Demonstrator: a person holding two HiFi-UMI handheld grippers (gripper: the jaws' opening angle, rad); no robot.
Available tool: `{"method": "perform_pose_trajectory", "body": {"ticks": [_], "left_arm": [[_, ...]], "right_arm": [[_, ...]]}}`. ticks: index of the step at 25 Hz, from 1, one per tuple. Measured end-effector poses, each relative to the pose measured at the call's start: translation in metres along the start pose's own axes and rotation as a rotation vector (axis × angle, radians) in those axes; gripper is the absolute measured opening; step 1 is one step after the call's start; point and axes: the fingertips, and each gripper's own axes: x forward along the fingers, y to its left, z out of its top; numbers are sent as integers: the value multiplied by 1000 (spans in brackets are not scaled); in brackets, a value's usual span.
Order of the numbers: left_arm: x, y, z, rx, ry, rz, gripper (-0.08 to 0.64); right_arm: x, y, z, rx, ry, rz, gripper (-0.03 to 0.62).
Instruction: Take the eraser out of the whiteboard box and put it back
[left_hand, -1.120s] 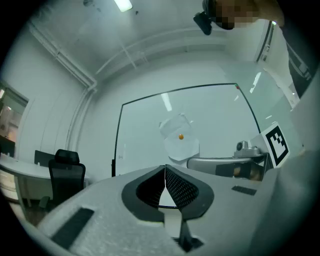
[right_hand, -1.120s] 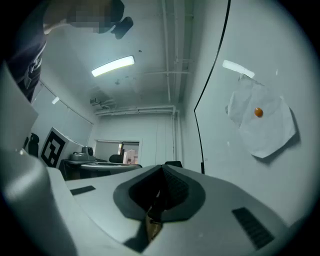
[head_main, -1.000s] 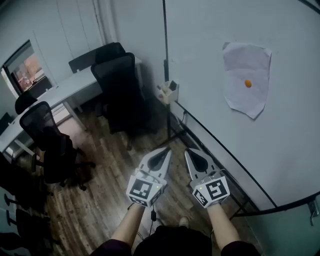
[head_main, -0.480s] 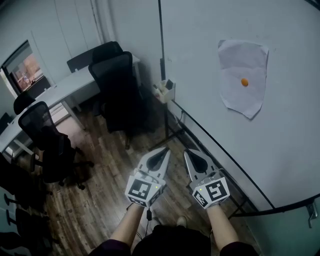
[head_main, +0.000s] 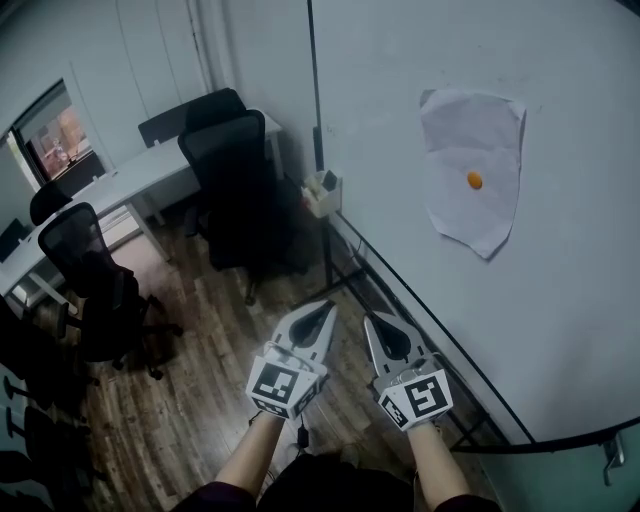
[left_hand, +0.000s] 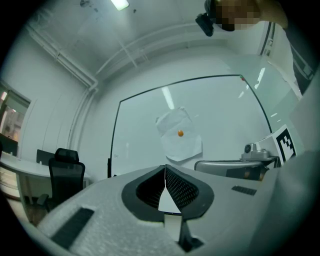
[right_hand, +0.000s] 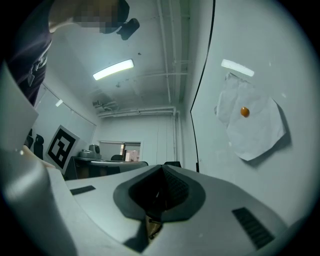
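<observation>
Farthest left, window (head_main: 45, 140): bright, set in the wall behind the table.
Table (head_main: 130, 180): white and long, running from the window side toward the corner by the whiteboard.
Mesh-back chair (head_main: 80, 250): black, on the near side of the table, over the floor at left.
High-back chair (head_main: 235, 170): black, at the right end of the table, with a second black chair close behind it.
Floor (head_main: 200, 400): dark wood planks, below both grippers.
Left gripper (head_main: 328, 306): held out over the floor, pointing away from the person toward the corner; jaws pressed together with nothing between them.
Whiteboard box (head_main: 322, 195): pale, fixed at the left edge of the whiteboard, ahead of both grippers and well apart from them.
Eraser (head_main: 329, 181): seemingly the dark block poking up out of the whiteboard box; too small to be sure.
Right gripper (head_main: 368, 320): just beside the left one, on the whiteboard side, pointing the same way; jaws closed tight on nothing.
Whiteboard (head_main: 560, 300): large, white, black-framed, filling the right side.
Paper sheet (head_main: 470, 215): white with ragged edges, flat against the whiteboard.
Orange magnet (head_main: 474, 180): small and round, on the middle of the paper sheet.
</observation>
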Motion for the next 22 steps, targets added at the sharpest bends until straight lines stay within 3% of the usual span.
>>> {"method": "perform_pose_trajectory", "body": {"ticks": [12, 18, 22], "left_arm": [[22, 24, -24, 3, 52, 31, 5], [48, 71, -40, -18, 70, 17, 5], [73, 113, -36, -13, 31, 1, 5]], "right_arm": [[28, -24, -25, 60, 8, 24, 3], [80, -36, -45, 67, 27, 19, 2], [122, -45, -53, 67, 40, -3, 2]]}}
